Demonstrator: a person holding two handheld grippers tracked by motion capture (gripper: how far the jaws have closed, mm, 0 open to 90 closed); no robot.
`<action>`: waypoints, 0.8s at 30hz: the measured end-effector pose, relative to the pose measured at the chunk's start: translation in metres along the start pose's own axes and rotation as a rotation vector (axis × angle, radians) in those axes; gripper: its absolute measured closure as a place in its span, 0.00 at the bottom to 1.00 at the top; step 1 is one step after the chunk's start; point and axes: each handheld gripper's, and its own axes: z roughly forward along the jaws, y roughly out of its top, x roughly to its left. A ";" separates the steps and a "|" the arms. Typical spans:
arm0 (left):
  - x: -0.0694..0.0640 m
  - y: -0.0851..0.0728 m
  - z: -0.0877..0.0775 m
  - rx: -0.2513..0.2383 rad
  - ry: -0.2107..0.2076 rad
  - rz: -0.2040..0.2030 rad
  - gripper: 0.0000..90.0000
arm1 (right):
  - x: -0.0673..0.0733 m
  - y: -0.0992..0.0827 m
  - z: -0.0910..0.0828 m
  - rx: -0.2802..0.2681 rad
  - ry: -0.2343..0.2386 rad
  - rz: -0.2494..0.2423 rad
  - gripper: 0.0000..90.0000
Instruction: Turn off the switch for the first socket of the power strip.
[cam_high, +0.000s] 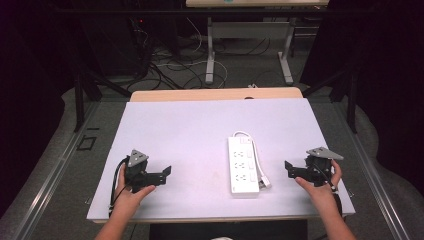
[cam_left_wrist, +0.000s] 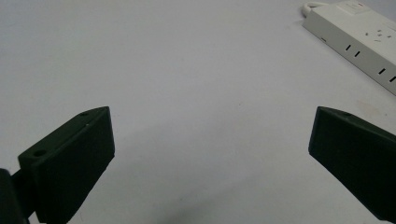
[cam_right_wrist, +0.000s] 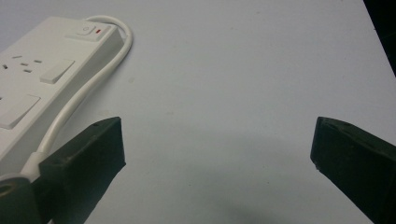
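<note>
A white power strip (cam_high: 243, 168) lies lengthwise on the white table top (cam_high: 190, 130), a little right of centre. Its cable (cam_high: 256, 155) loops from the far end back along the right side to a plug (cam_high: 264, 183). My left gripper (cam_high: 164, 175) rests near the front left, open and empty, pointing right toward the strip. In the left gripper view the left gripper (cam_left_wrist: 210, 135) stands wide apart with the strip (cam_left_wrist: 359, 39) at the upper right. My right gripper (cam_high: 290, 170) is open to the strip's right. In the right gripper view the right gripper (cam_right_wrist: 217, 140) is empty, with the strip (cam_right_wrist: 37, 79) and cable (cam_right_wrist: 84, 93) at the left.
Beyond the table's far edge (cam_high: 215, 94) the floor holds cables and the metal legs of another desk (cam_high: 210, 60). Black frame bars (cam_high: 80, 100) stand at both sides. The table's right edge (cam_right_wrist: 378, 37) runs close to my right gripper.
</note>
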 end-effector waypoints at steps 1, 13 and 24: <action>-0.001 0.000 0.000 -0.001 0.007 0.004 0.00 | 0.000 0.000 -0.001 -0.005 0.004 0.014 0.03; -0.004 -0.002 -0.001 -0.021 0.008 0.010 0.01 | 0.007 0.001 -0.006 -0.034 -0.002 -0.002 0.05; -0.005 -0.002 -0.002 -0.021 0.008 -0.001 0.02 | 0.012 0.007 -0.016 -0.045 -0.020 -0.028 0.18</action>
